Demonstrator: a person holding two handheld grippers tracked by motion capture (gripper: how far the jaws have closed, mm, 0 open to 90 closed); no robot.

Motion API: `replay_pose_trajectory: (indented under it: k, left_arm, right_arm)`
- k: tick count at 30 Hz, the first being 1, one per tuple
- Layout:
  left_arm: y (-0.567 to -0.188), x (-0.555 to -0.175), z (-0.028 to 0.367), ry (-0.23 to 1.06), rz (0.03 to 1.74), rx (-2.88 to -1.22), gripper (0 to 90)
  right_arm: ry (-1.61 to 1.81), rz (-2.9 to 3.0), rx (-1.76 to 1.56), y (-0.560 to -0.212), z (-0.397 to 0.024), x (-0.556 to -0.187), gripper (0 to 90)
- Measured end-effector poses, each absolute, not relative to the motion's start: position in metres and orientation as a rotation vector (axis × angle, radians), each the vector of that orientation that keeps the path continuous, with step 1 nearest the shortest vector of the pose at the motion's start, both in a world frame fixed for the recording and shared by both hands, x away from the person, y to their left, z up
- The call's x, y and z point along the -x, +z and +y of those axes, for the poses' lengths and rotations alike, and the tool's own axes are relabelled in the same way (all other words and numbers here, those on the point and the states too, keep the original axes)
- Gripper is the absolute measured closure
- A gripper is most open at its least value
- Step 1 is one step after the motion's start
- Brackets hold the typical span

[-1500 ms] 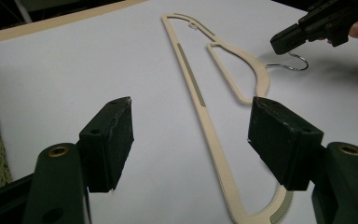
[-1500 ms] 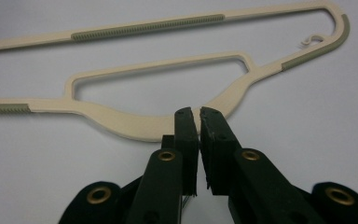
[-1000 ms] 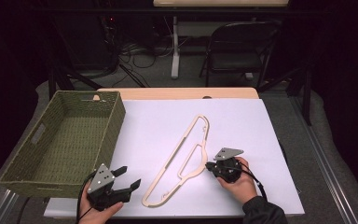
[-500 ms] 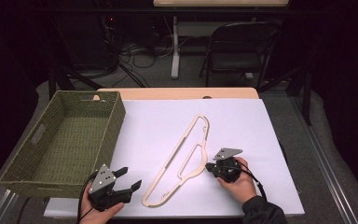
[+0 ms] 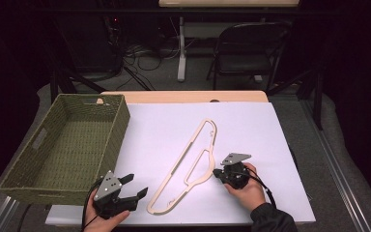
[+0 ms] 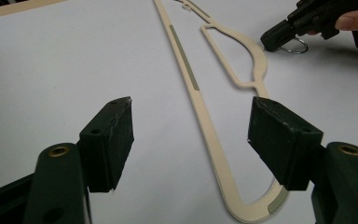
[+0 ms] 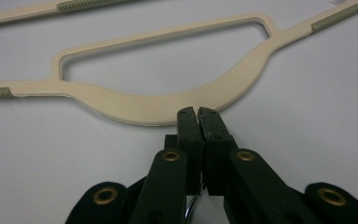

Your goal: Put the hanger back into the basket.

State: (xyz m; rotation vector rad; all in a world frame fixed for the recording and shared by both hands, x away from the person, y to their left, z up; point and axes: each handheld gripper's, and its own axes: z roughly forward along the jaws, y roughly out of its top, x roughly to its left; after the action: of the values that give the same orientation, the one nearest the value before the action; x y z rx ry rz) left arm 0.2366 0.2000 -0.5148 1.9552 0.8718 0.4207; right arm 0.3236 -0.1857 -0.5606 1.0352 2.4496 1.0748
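Tongs (image 7: 197, 112), R, shut on hanger (image 7: 168, 105) hook; L (image 6: 191, 135) open

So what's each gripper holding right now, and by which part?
The right gripper is shut on the metal hook of the cream hanger, right where it meets the hanger's curved neck. The left gripper stands open, holding nothing.

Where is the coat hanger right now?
In the high view the cream hanger lies flat on the white table, right of the green basket, slanting between the two grippers.
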Motion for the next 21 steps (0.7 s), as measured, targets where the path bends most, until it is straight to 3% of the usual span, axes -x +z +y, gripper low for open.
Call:
replay_pose_trajectory:
  k: [21]
  left_arm:
    - [-0.5192, -0.2369, 0.1924, 0.400, 0.857, -1.976, 31.4]
  right_arm:
    - [1.074, 2.445, -1.080, -0.5603, -0.1859, -0.3236, 87.6]
